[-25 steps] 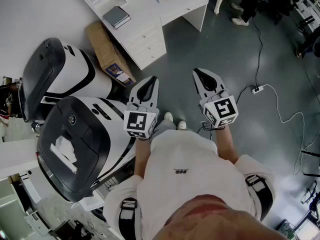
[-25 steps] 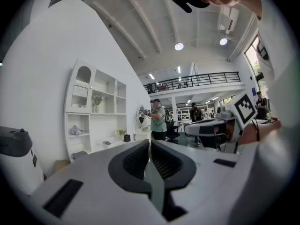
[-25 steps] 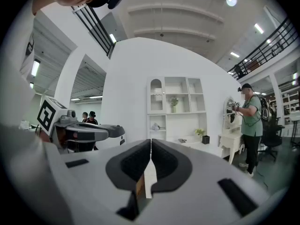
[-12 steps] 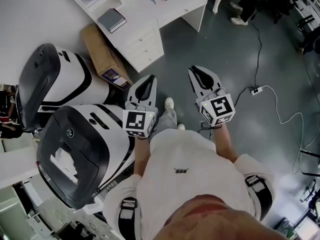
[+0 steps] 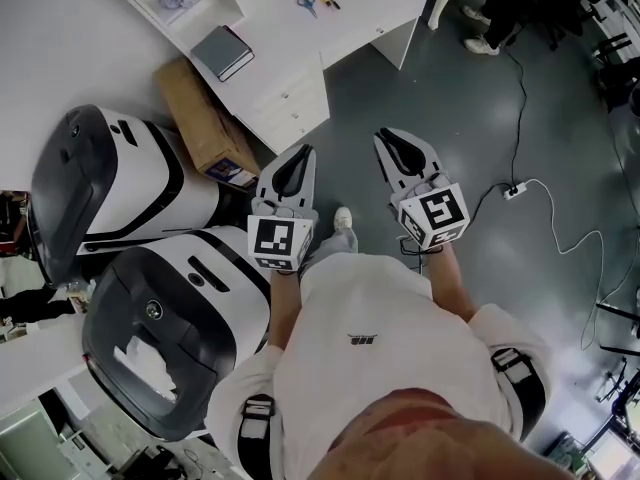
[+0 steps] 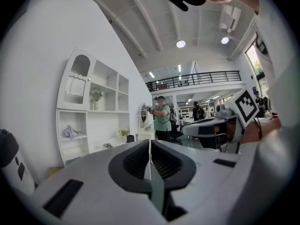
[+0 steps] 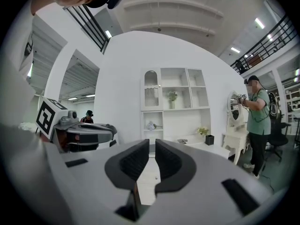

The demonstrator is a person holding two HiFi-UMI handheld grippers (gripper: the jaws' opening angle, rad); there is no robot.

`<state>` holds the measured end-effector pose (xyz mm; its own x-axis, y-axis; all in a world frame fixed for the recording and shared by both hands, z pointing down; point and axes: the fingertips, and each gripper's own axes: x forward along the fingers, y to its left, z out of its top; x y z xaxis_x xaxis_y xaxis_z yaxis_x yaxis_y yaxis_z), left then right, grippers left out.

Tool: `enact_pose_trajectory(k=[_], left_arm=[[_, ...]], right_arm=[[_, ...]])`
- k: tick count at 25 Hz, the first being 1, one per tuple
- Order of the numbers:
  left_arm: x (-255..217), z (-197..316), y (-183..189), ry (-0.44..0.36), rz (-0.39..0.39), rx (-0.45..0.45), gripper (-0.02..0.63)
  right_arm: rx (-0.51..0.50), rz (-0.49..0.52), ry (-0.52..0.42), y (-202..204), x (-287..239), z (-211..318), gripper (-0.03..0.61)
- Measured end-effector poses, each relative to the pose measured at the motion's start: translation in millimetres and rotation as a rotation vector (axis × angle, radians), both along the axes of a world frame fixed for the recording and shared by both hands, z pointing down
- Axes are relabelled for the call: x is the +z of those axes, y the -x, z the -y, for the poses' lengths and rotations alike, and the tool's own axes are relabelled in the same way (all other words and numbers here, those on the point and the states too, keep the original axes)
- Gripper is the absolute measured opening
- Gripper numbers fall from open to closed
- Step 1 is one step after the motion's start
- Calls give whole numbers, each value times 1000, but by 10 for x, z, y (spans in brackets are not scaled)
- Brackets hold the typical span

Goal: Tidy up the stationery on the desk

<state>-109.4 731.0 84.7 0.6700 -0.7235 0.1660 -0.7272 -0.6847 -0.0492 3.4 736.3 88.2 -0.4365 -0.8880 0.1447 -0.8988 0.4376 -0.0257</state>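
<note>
left gripper [image 5: 303, 156], right gripper [image 5: 387, 138], closed, empty; scissors [image 5: 307, 3], perhaps, on desk [image 5: 375, 8] well ahead

Bare floor [image 5: 420, 88] ahead, cardboard box [image 5: 200, 113] beside desk [image 5: 375, 8]

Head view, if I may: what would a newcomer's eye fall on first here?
Two bulky white-and-black pods fill the left side. At centre the left gripper and right gripper point ahead, both shut and empty. The white desk with blue scissors and a grey book lies at the top.
</note>
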Motion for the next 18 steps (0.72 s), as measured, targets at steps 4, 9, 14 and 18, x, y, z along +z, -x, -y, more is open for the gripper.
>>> enact_pose_trajectory(k=[4,9,14,18], left_arm=[[2,397,76,0,-1,1,0],[46,866,163,4,-3,8,0],[115,1251,181,7,-3,30,0],[124,1504,148,8,-6,44,0]], right_arm=[[1,-2,8,83,19,398,6],[14,-11,13,161,55,858,5],[41,-25,14,167,99,1191,6],[58,-28,20,139,97,1378,9]])
